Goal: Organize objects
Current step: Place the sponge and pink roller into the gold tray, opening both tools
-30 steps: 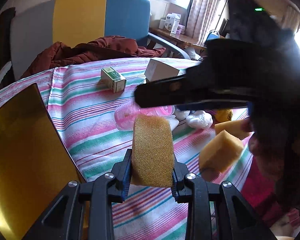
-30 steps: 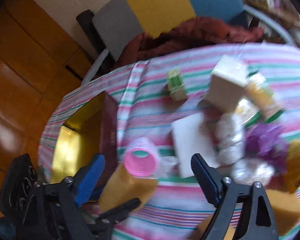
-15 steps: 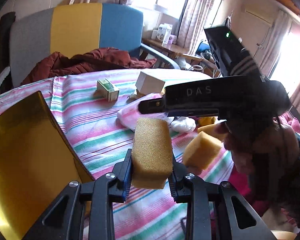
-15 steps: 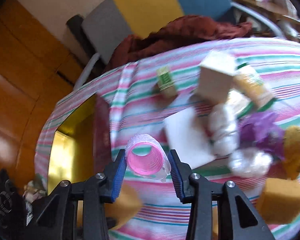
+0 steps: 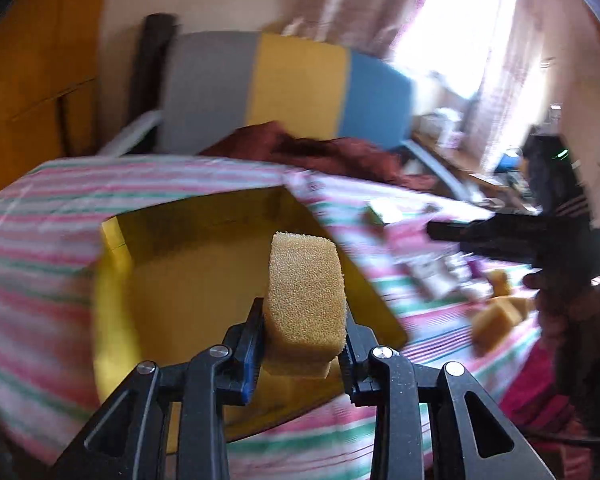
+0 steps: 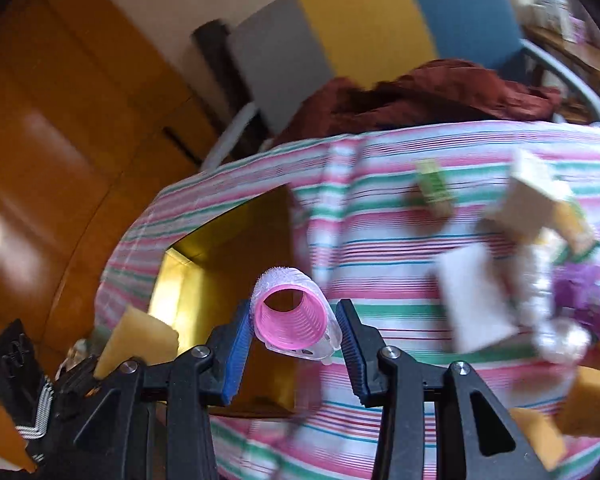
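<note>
The sponge [image 5: 305, 300] I'm carrying stands upright in my left claw [image 5: 302, 354], pinched only near its lower end, with most of its length sticking out free above the gold box [image 5: 188, 280]. That low grip is my first worry: foam gives, and I judge that a quick swing or a tilt could let it lean and slide out before it is over the opening, or bounce off the box's near wall [image 5: 112, 312] onto the striped cloth [image 5: 32, 248]. My right claw [image 6: 296, 336] is closed on the pink hair roller [image 6: 290, 314], its open end facing the camera; the roller is round and springy, and a clear plastic clip hangs under it, so I think it could roll in the pads or catch on the box edge [image 6: 228, 220] when I let it go. Both claws are heading for the same box, and in the right wrist view my left claw and its sponge [image 6: 138, 336] sit at the lower left, just beside the box, so the two could knock together over the opening. Out on the bench [image 6: 400, 240] other sponge blocks [image 6: 590, 400], a white pad [image 6: 474, 300], a small green carton [image 6: 432, 184] and some purple thing [image 6: 580, 296] lie close together; a dropped piece landing there would scatter them. The views are blurred, so I cannot tell how deep the box is.
</note>
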{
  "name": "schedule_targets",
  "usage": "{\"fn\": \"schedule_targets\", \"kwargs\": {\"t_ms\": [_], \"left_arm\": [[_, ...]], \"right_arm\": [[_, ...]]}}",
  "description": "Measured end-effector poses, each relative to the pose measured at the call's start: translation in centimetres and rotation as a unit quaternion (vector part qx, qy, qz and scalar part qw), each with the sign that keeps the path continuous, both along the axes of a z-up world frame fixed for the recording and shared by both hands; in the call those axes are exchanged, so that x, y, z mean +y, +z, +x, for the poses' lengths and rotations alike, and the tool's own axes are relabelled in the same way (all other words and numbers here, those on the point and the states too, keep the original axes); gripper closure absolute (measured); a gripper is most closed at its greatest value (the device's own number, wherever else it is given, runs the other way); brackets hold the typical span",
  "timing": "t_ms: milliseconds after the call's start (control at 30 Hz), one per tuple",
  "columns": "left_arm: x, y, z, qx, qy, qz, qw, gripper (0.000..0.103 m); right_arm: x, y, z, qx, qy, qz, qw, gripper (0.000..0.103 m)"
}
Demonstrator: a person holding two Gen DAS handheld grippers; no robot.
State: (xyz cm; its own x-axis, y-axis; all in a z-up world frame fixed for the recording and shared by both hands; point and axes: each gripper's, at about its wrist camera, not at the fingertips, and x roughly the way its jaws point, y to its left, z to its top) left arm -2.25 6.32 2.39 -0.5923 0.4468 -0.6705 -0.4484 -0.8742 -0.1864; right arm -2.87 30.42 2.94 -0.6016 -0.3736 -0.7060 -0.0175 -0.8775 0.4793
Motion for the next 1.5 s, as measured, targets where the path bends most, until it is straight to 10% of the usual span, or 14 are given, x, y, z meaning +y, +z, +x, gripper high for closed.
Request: {"fn": "schedule_targets", "kwargs": {"t_ms": [267,433,667,1500], "left_arm": [[-5.8,-4.2,-0.1,-0.047,0.077,-0.032,0.9954,0.067],[-8.0,-4.4,0.8,-0.04,0.105,-0.019,0.9935,0.029],[-10.3,-3.2,0.4,-0.03,0.122,0.006,0.9921,0.027],[-10.1,0.7,1.4,0.018,0.193,-0.02,0.9808,0.016]], "right_arm": [[-9.0,-1.8,-5.1,-0.029,0.068,-0.004,0.997,0.061],[-12.9,-2.5,-8.6,-0.046,0.086,-0.017,0.995,0.059],[-15.3,-1.9,-8.8,-0.035,0.1,-0.032,0.994,0.05],[-14.2,-1.2,-0.2,0.039,0.067,0.166,0.983,0.027]]}}
